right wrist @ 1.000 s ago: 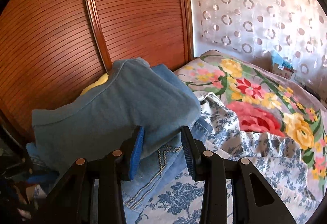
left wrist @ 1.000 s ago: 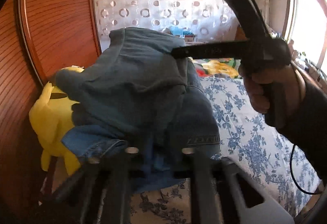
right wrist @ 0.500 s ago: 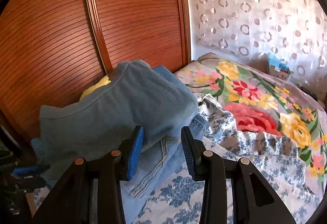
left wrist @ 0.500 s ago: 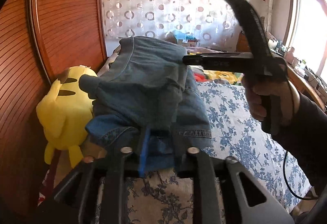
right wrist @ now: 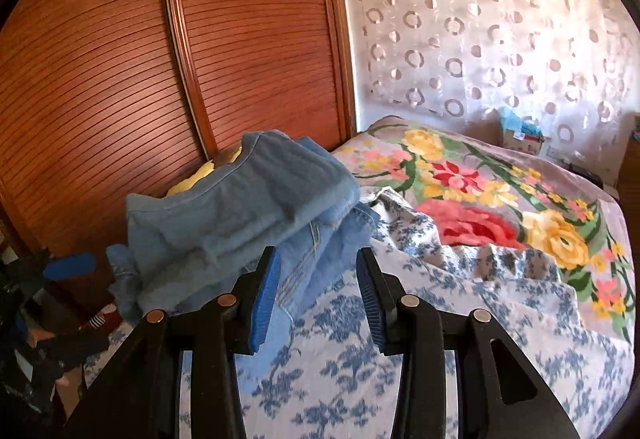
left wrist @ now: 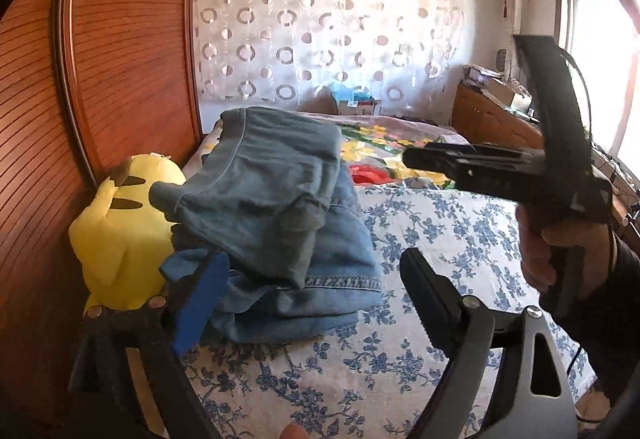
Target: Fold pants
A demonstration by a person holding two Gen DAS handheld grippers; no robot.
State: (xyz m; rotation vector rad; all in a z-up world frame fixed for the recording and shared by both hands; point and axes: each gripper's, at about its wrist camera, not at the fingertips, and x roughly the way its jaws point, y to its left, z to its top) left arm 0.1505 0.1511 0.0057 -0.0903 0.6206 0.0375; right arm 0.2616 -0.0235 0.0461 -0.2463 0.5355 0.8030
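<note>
The folded blue denim pants (left wrist: pixel 276 223) lie in a stack on the blue floral bedsheet (left wrist: pixel 440 239), against a yellow plush toy. My left gripper (left wrist: pixel 312 299) is open and empty, just in front of the stack's near edge. My right gripper (right wrist: pixel 316 291) is open and empty, a little back from the pants (right wrist: pixel 240 211). The right gripper also shows in the left wrist view (left wrist: pixel 416 159), held in a hand above the bed to the right of the stack.
A yellow plush toy (left wrist: pixel 116 235) sits between the pants and the wooden slatted wardrobe doors (right wrist: pixel 220 39). A flowered blanket (right wrist: pixel 500 191) covers the far half of the bed. A patterned curtain (left wrist: pixel 320 31) hangs behind. A wooden dresser (left wrist: pixel 492 119) stands at right.
My left gripper has opened, let go of the pants and drawn back. The stack now rests on the bed. My right gripper has pulled back slightly.
</note>
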